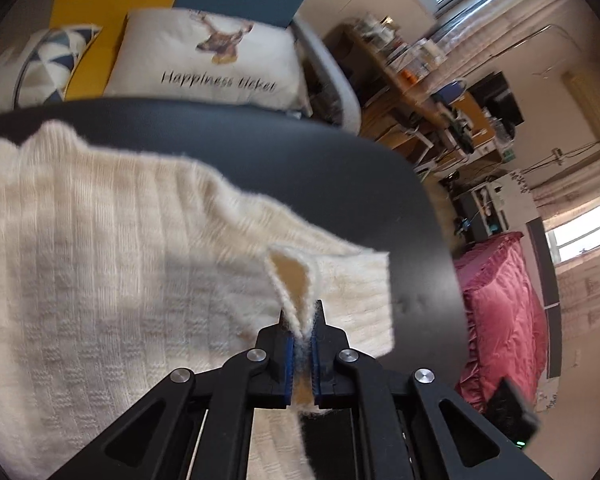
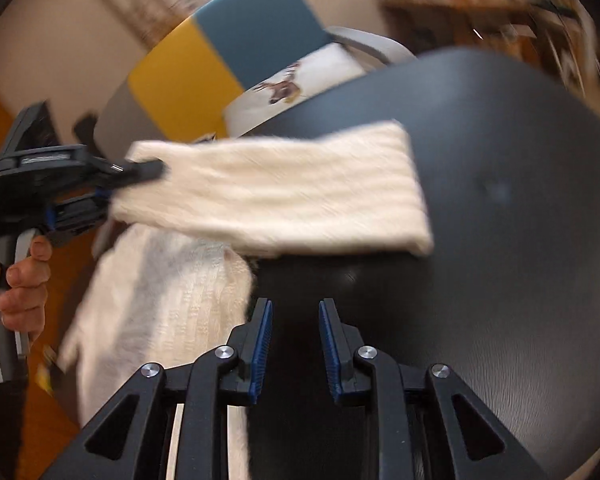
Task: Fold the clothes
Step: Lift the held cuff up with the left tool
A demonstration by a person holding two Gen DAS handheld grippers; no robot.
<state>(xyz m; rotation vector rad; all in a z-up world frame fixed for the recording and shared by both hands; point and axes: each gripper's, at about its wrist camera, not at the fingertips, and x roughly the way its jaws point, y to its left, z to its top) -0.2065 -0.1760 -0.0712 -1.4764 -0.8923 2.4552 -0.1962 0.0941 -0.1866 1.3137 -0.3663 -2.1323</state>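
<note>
Black round tabletop (image 2: 520, 280). Cream knit garment (image 1: 100, 260), draped off the near-left edge; folded sleeve band (image 2: 276, 196) runs crosswise, ahead of right tongs (image 2: 294, 348), parted, empty. Left tongs (image 1: 302, 344) clamped on garment edge, nearer.

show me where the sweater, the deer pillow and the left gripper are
sweater (image 1: 100, 248), left wrist view, on the knit body lying on the table
deer pillow (image 1: 204, 60), left wrist view, on its white front near the deer print
left gripper (image 1: 303, 320), left wrist view, between the fingertips pinching the sweater
</note>
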